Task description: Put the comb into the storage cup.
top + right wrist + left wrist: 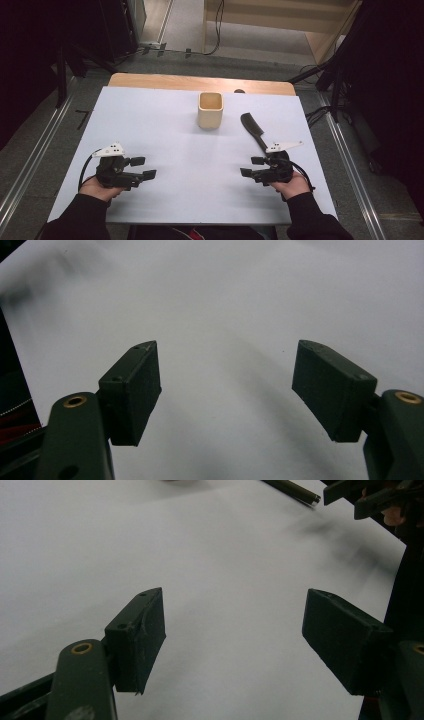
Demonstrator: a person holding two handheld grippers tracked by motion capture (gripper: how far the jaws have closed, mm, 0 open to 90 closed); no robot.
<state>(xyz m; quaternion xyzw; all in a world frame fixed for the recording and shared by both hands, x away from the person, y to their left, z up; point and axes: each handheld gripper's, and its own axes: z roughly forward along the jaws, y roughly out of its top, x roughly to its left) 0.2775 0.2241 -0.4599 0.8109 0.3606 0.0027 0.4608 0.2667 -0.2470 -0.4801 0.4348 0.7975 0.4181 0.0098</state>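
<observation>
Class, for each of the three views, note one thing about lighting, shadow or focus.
High view: the white table cover is evenly lit while the room around it is dark, and the beige cup throws only a faint shadow. Left gripper view: the far edge, with the comb's tip, is soft and smeared. Right gripper view: a blurred shadow falls between the open jaws.

The high view looks forward and down from above the person's side onto the whole white worktop [165, 130], taking in the cream cup [210, 110] near its far edge. The left gripper view sits low and close over the sheet, facing across it toward the other gripper [370, 497]. The right gripper view hangs equally close, facing the bare sheet. All three views share the white surface on the person's side of the cup.
</observation>
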